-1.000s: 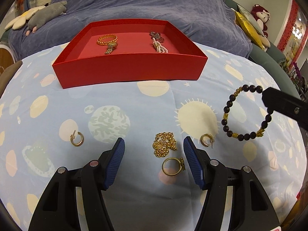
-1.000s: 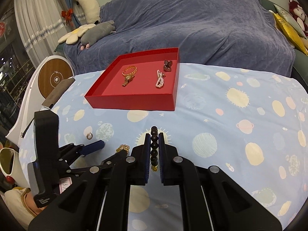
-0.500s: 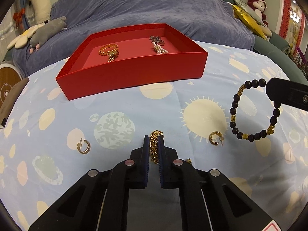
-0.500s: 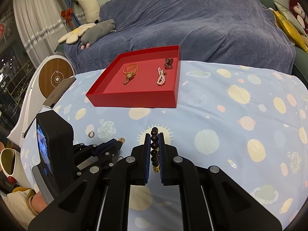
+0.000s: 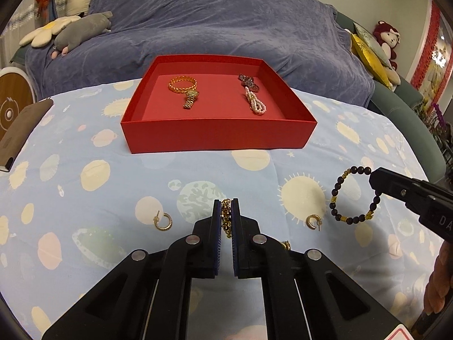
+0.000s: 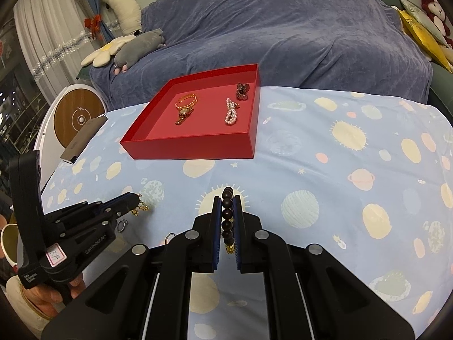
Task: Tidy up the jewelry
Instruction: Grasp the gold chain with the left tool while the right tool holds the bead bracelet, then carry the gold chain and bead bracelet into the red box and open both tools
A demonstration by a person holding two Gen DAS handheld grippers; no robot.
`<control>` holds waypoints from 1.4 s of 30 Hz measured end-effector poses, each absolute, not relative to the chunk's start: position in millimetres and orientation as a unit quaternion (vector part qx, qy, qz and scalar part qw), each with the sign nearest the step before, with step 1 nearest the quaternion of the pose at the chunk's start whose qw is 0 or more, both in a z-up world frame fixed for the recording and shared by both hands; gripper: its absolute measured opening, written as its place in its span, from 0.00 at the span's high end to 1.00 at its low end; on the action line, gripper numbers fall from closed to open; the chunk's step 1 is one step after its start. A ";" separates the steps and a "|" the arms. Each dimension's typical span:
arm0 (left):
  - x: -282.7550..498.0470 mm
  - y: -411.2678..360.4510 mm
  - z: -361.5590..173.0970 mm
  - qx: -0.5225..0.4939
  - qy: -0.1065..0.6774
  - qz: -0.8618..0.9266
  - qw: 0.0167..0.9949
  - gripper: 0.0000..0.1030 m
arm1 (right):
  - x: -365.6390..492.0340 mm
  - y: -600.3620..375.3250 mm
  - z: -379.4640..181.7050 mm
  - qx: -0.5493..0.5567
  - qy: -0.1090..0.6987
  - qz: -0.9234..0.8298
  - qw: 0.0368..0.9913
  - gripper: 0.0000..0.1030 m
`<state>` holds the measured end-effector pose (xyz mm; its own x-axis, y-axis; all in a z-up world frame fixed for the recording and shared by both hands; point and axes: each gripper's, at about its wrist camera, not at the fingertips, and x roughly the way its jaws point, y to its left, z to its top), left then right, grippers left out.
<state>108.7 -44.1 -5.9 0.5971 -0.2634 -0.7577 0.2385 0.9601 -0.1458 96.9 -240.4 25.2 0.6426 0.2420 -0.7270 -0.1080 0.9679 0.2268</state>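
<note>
Both pieces are picked up: the left gripper [image 5: 226, 221] pinches the gold chain [image 5: 226, 215], the right gripper [image 6: 227, 221] the bead bracelet [image 6: 227, 215]. Next, carry them toward twelve o'clock into the red box [image 5: 218, 138].

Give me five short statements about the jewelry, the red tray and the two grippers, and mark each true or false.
1. The left gripper is shut on a gold chain. True.
2. The right gripper is open and holds nothing. False: it is shut on the dark bead bracelet.
3. The red tray holds a gold watch and a pearl strand. True.
4. Both gold hoop earrings lie inside the tray. False: one hoop earring and the other hoop earring lie on the patterned cloth, in front of the tray.
5. The tray is covered by a lid. False: it is open-topped, with its contents visible.
</note>
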 end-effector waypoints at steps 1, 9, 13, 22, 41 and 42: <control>109.2 -41.6 -2.6 -0.019 0.427 -0.142 0.893 0.96 | 96.7 -239.5 26.5 0.082 0.411 0.099 0.903 0.93; 124.3 -21.2 38.8 -0.029 0.402 -0.134 0.905 0.96 | 110.4 -221.3 48.6 0.074 0.392 0.121 0.909 0.93; 152.0 -10.7 58.8 -0.034 0.392 -0.128 0.910 0.96 | 139.1 -212.5 67.1 0.082 0.380 0.137 0.911 0.93; 238.5 -12.9 82.4 -0.029 0.372 -0.120 0.920 0.96 | 233.5 -179.4 86.3 0.092 0.359 0.154 0.916 0.93; 316.1 -8.2 0.8 -0.043 0.441 -0.079 0.893 0.70 | 303.1 -177.0 3.8 0.066 0.405 0.095 0.907 0.76; 315.6 -5.8 3.1 -0.046 0.438 -0.073 0.895 0.64 | 301.3 -179.5 6.3 0.069 0.401 0.094 0.909 0.74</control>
<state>315.6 -5.8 3.1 0.6062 -0.1708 -0.7767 0.0907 0.9851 -0.1459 301.3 -179.5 6.3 0.6610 0.2255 -0.7157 -0.1151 0.9730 0.2003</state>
